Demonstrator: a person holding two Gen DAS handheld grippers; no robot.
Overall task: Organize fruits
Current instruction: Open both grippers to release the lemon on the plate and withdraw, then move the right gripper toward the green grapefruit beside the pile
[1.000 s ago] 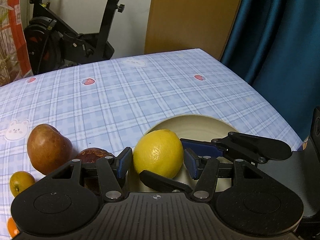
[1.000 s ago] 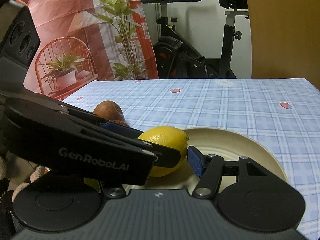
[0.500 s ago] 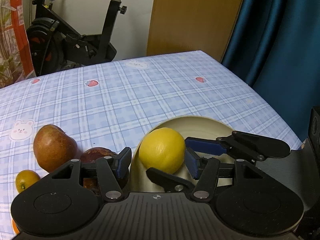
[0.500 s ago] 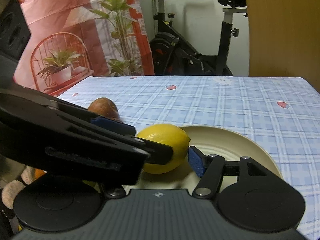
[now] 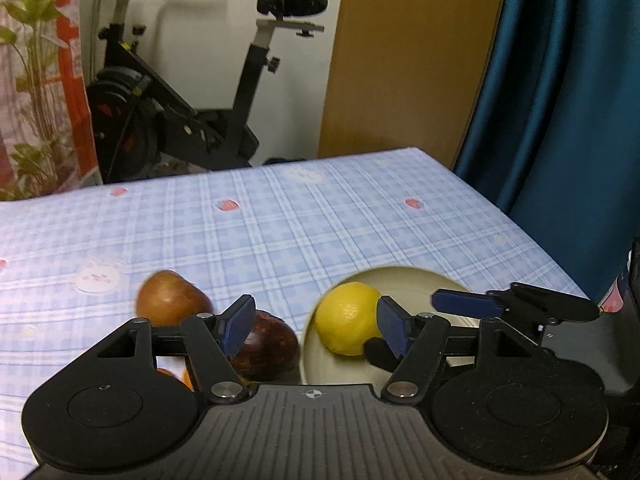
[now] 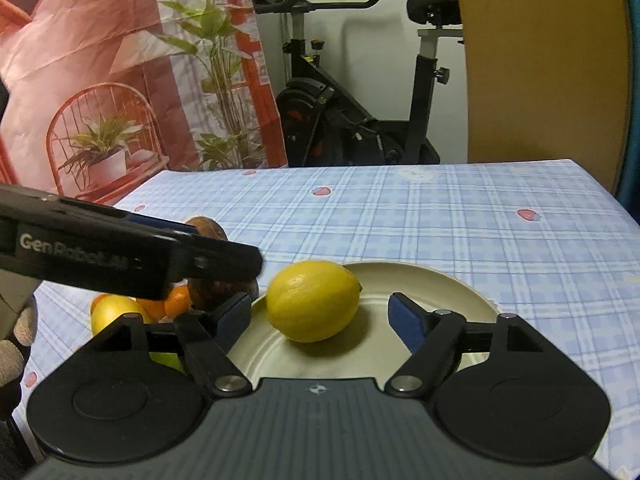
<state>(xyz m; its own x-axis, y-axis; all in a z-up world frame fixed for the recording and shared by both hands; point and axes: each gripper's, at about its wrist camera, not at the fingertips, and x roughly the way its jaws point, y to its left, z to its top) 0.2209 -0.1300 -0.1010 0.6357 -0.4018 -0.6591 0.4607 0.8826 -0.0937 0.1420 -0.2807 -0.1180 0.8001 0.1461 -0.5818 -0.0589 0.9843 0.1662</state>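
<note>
A yellow lemon lies free on the cream plate, near its left rim; it also shows in the left wrist view on the plate. My left gripper is open and empty, raised and drawn back to the left of the lemon. My right gripper is open and empty, just in front of the lemon. A reddish apple, a dark brown fruit and small oranges lie left of the plate.
The table has a blue checked cloth. Its right edge runs by a blue curtain. An exercise bike stands behind the far edge. The left gripper's body crosses the right wrist view at left.
My left gripper has let go of the lemon on the plate, then lifted and pulled back to the left. The lemon now rests free on the plate.
</note>
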